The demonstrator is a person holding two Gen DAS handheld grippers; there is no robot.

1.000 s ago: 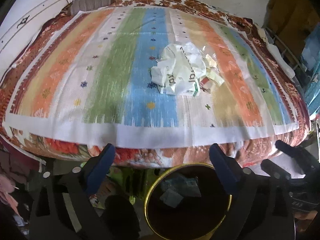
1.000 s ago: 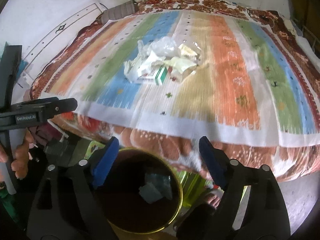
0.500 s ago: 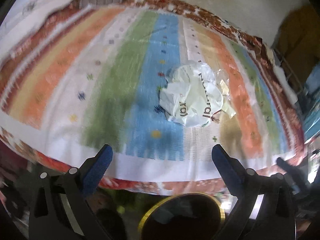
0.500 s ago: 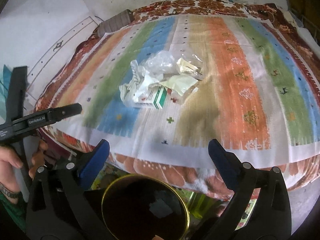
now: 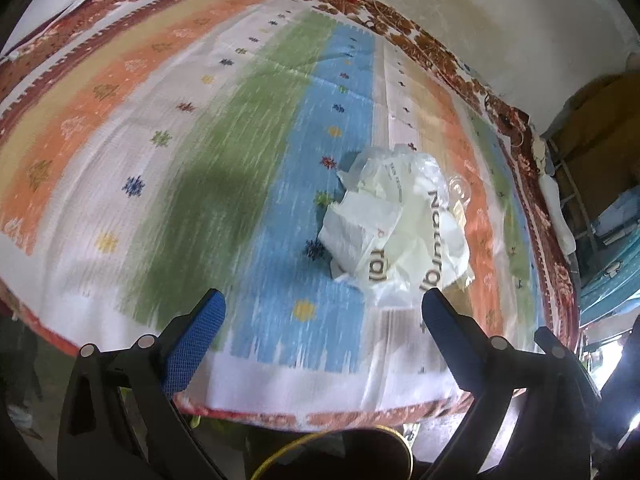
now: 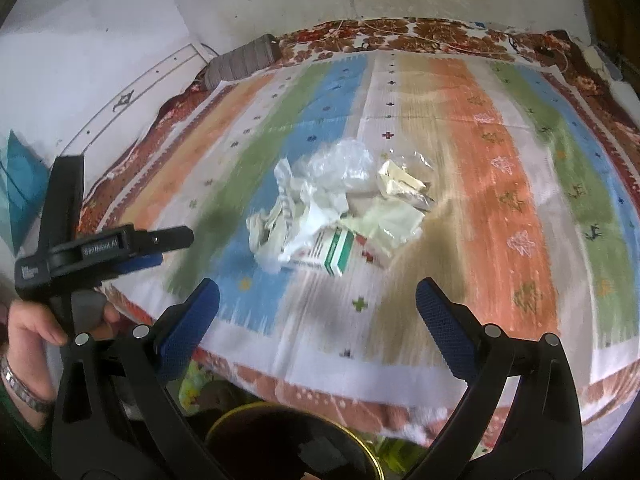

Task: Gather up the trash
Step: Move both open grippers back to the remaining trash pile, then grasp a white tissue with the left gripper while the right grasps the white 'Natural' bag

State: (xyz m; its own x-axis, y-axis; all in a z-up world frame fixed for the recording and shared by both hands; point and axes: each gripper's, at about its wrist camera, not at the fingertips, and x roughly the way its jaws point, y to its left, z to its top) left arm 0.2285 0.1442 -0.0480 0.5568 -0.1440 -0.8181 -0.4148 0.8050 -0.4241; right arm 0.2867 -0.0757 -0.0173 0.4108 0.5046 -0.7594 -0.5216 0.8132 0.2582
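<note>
A pile of trash lies mid-bed on the striped cloth: crumpled white bags printed "Natural" (image 5: pixel 400 236), clear plastic (image 6: pixel 340 164), wrappers (image 6: pixel 400 184) and a small green-and-white box (image 6: pixel 332 252). My left gripper (image 5: pixel 320 312) is open and empty, just short of the pile, over the bed's front edge. My right gripper (image 6: pixel 318 304) is open and empty, also short of the pile. The left gripper shows from the side in the right wrist view (image 6: pixel 132 244). A dark bin with a gold rim (image 6: pixel 288 444) stands on the floor below both grippers.
The striped cloth (image 6: pixel 500 200) covers a bed with a floral blanket (image 6: pixel 420 32). A grey striped pillow (image 6: pixel 244 60) lies at the far corner by the white wall. Furniture and blue items (image 5: pixel 608 240) stand at the right of the bed.
Both grippers have risen from over the bin and moved forward over the bed's edge toward the trash pile. The bin has dropped to the bottom of both views. Both stay open.
</note>
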